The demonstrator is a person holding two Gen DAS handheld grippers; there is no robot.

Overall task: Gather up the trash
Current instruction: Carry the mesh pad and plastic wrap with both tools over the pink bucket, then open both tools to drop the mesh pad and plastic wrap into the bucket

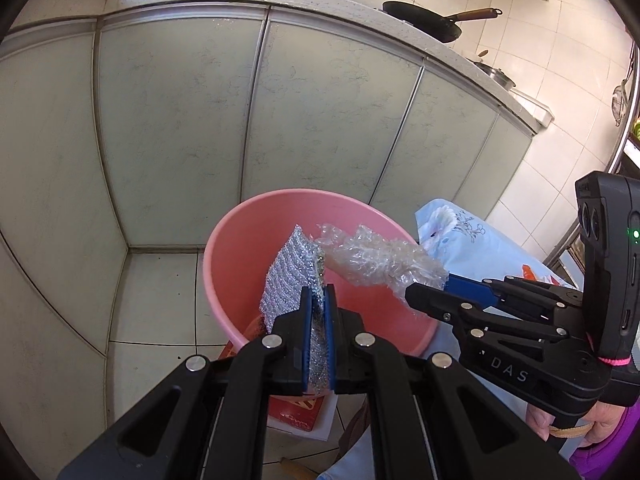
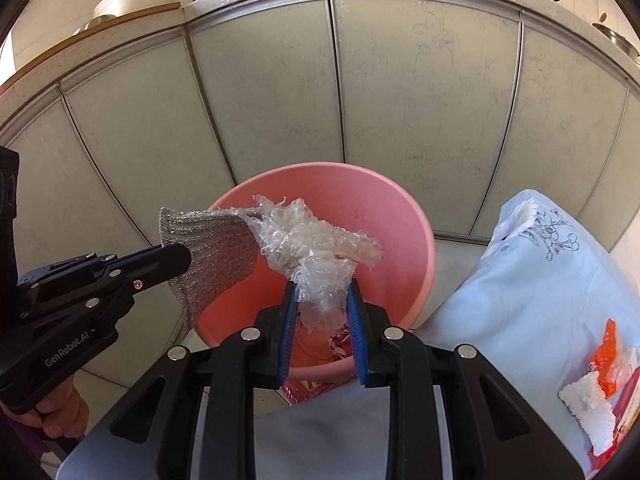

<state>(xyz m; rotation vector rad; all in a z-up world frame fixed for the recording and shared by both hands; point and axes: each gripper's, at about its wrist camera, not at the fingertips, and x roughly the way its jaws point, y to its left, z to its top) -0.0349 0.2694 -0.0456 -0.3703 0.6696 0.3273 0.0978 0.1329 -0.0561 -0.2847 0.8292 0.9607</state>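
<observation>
A pink plastic bucket (image 1: 288,220) (image 2: 392,216) stands on the tiled floor by the cabinet doors. My left gripper (image 1: 319,296) is shut on a flat silver mesh scouring cloth (image 1: 286,270) (image 2: 216,252) and holds it over the bucket's mouth. My right gripper (image 2: 322,292) (image 1: 426,286) is shut on a crumpled wad of clear bubble wrap (image 2: 316,244) (image 1: 380,256), also above the bucket. The wrap's free end touches the cloth's top edge. Some red and white scraps (image 2: 338,346) lie in the bucket's bottom.
Pale green cabinet doors (image 1: 320,112) rise right behind the bucket. A table with a light blue flowered cloth (image 2: 532,280) at the right bears orange and white scraps (image 2: 600,384). A red box (image 1: 298,414) lies on the floor under the bucket. Black pans (image 1: 424,20) sit on the counter.
</observation>
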